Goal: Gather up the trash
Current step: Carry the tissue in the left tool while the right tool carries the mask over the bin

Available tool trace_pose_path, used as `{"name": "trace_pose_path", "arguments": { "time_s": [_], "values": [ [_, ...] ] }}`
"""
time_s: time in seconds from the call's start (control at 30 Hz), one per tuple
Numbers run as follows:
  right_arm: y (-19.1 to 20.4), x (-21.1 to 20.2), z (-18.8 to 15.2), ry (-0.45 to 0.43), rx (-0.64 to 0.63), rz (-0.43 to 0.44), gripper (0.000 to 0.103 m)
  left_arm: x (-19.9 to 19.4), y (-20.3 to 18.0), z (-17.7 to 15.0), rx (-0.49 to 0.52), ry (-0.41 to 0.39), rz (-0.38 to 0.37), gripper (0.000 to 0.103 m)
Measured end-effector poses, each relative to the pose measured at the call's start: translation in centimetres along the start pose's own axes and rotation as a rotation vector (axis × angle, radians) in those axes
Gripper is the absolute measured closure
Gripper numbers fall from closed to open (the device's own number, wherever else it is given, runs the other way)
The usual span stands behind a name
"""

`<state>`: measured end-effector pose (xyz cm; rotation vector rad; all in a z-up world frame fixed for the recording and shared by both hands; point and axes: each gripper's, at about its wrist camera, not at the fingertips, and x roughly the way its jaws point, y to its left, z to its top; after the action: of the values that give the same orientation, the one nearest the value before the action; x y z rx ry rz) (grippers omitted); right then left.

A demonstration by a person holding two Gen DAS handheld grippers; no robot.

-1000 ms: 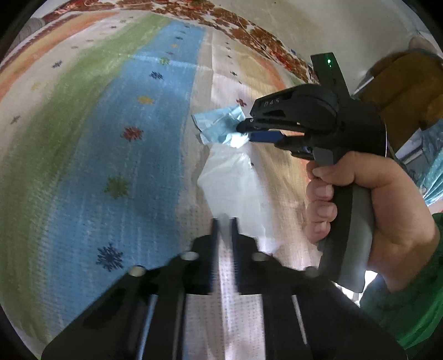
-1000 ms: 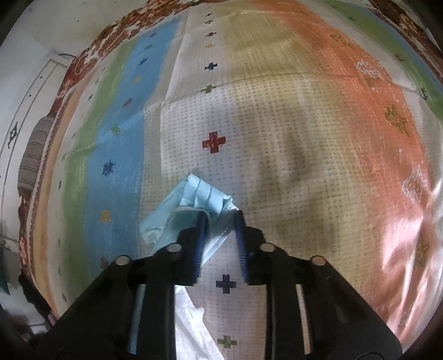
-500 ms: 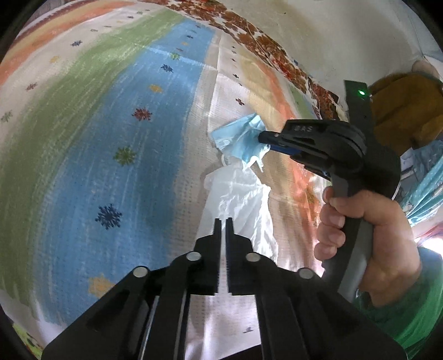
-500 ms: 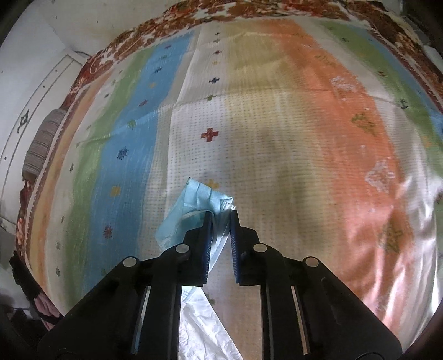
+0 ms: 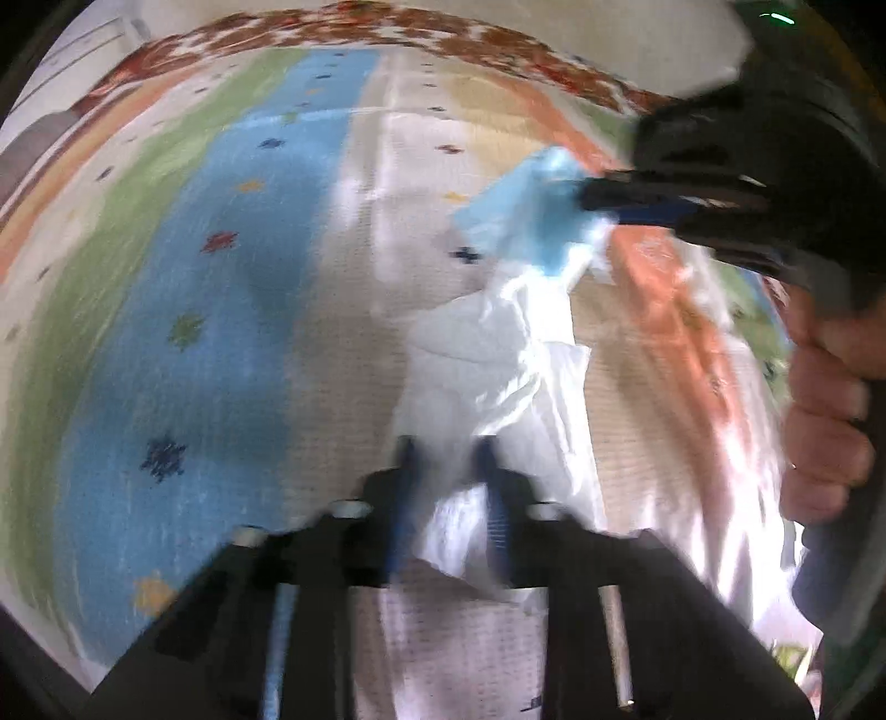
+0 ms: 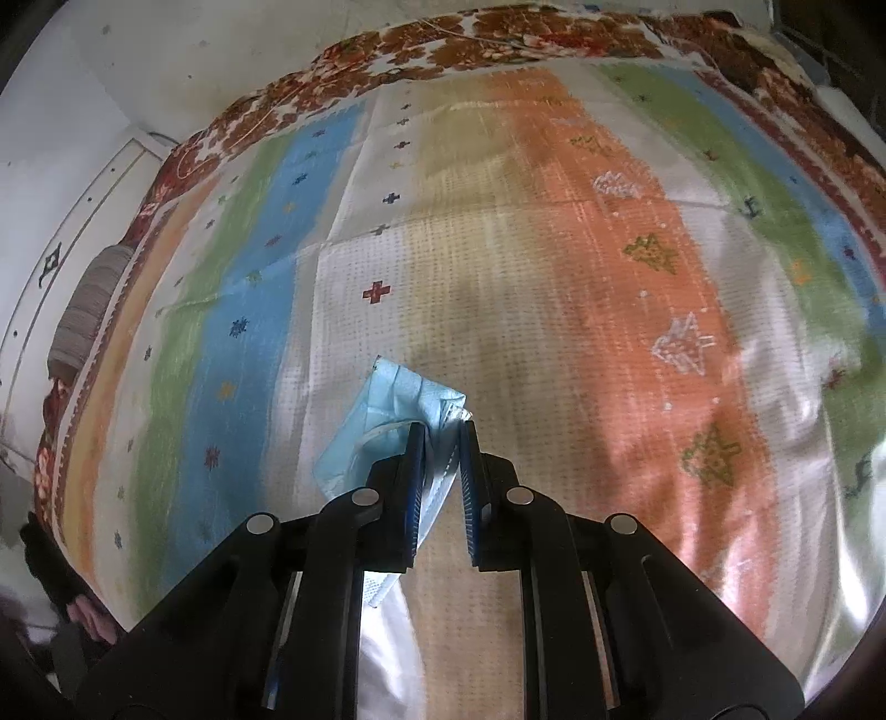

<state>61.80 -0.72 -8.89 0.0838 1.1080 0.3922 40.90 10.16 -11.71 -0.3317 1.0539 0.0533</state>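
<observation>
A crumpled light blue face mask (image 6: pixel 382 415) is pinched in my right gripper (image 6: pixel 441 443), held above the striped mat. In the left wrist view the mask (image 5: pixel 526 221) hangs at the tips of the right gripper (image 5: pixel 592 194), just over a white plastic bag (image 5: pixel 498 365). My left gripper (image 5: pixel 447 459) has its fingers apart, with the bag's white plastic between them; the view is blurred. The bag's edge shows at the bottom of the right wrist view (image 6: pixel 387 637).
A striped mat (image 6: pixel 609 277) with blue, green, orange and white bands covers the floor. A brown floral border (image 6: pixel 443 44) runs along the far white wall. A grey rolled cushion (image 6: pixel 88 310) lies at the left.
My left gripper has gone from shut to open around the bag's plastic. The right gripper has carried the mask closer over the bag. Both views have shifted.
</observation>
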Motion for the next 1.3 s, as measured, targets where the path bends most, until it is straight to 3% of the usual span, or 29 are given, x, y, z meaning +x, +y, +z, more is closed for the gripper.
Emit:
{"name": "trace_pose_path", "arguments": {
  "time_s": [0.13, 0.63, 0.9, 1.3],
  "values": [
    [0.1, -2.0, -0.9, -0.029, -0.052, -0.018, 0.092, -1.5, 1.2, -0.6, -0.082, 0.014, -0.104, 0.099],
    [-0.1, -12.5, -8.0, -0.147, -0.227, -0.057, 0.092, -11.8, 1.1, -6.9, -0.081, -0.079, -0.073, 0.099],
    [-1.0, -16.5, -15.1, -0.141, -0.243, -0.025, 0.092, -15.8, -0.5, -10.3, -0.059, -0.103, -0.097, 0.099],
    [-1.3, -19.1, -24.1, -0.110, -0.262, 0.002, 0.092, -18.1, -2.2, -15.1, -0.033, -0.080, -0.100, 0.099]
  ]
}}
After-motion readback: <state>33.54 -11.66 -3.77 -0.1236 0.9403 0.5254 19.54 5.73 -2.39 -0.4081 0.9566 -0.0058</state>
